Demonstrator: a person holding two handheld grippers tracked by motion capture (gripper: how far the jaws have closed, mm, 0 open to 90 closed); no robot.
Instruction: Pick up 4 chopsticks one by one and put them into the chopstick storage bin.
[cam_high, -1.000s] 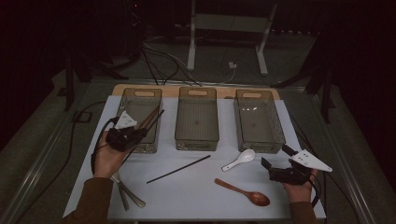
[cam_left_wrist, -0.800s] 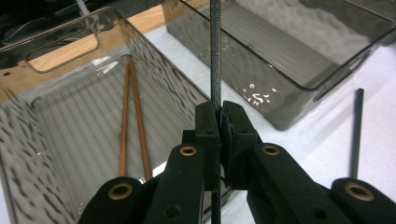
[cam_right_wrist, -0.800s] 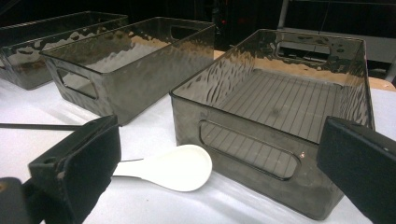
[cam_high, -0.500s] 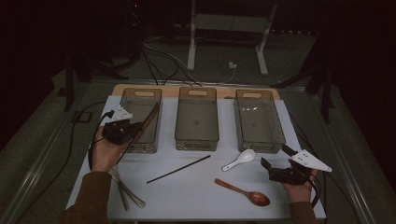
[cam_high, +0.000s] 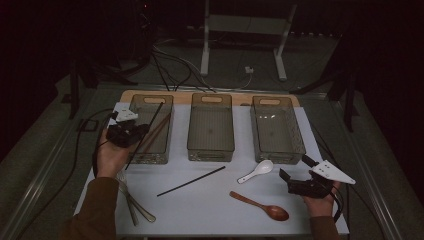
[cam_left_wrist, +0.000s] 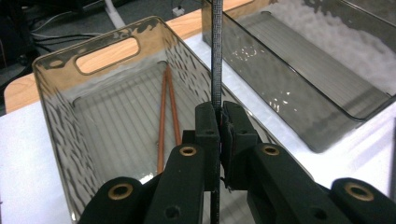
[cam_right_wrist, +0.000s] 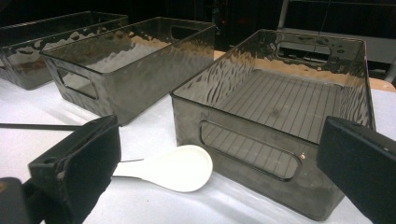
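- Left gripper (cam_high: 131, 134): jaws clamped on a black chopstick (cam_high: 150, 125), held slanted above the left bin (cam_high: 165, 150), apparently so it could be lowered in lengthways.
- Left bin: already contained two brown chopsticks (cam_left_wrist: 166, 112) lying along its floor, which suggested sorting by kind.
- Right gripper (cam_high: 296, 176): jaws spread wide and gripping nothing, resting at the near right, pointed toward the white spoon (cam_high: 256, 171), likely its coming pick.
- Second black chopstick (cam_high: 191, 181): lay on the white mat (cam_high: 210, 210), near centre.
- Wooden spoon (cam_high: 260, 206): lay near right of centre.
- Middle bin (cam_high: 211, 150) and right bin (cam_high: 295, 145): held no utensils.
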